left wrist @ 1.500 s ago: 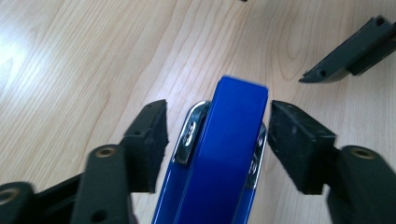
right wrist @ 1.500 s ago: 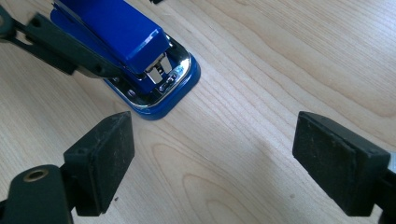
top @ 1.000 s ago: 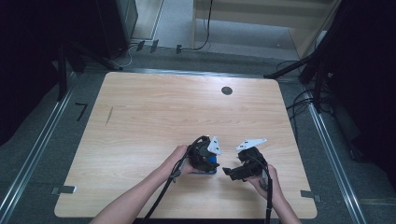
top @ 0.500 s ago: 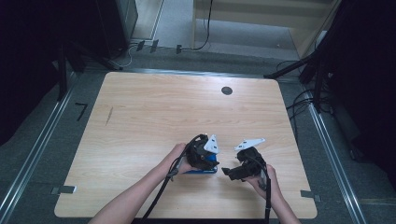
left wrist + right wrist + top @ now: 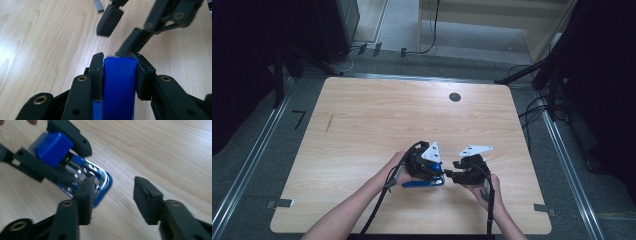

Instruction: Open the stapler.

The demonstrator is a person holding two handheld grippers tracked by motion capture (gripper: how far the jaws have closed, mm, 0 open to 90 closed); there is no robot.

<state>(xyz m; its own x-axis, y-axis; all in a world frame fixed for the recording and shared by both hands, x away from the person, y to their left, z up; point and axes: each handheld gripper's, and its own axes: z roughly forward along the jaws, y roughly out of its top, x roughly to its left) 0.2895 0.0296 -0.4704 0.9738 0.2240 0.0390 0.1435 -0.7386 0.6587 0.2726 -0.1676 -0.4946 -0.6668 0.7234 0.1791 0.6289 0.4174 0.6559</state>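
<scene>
The blue stapler (image 5: 424, 182) lay near the person's edge of the wooden table (image 5: 377, 120), well short of the dark round grommet (image 5: 455, 97) at the far side, and everything that mattered sat around it. The left gripper (image 5: 432, 172) had its jaws pinched on the stapler's blue top arm, one pad flat against each side, and the left gripper view showed the plastic filling the gap between them (image 5: 119, 82). That arm looked tilted up from the base, with the chrome rail (image 5: 96, 173) bared underneath. The right gripper (image 5: 451, 176) hung just to the right of the stapler's nose; its jaws had just been closing, yet nothing was between them, and one pad stood close in front of the chrome end while the other was out over bare wood. A short strip of staples (image 5: 98, 6) lay on the table just past the stapler. I judged the stapler to be a stiff, fairly light thing, smooth plastic over metal, likely to slide or pivot on its hinge if pushed from one side alone. The flat sides of the top arm seemed the safest hold, as the left pads had it. The glossy chrome looked slippery, so a grip there would want both pads square on it, and the base might need steadying against the table.
</scene>
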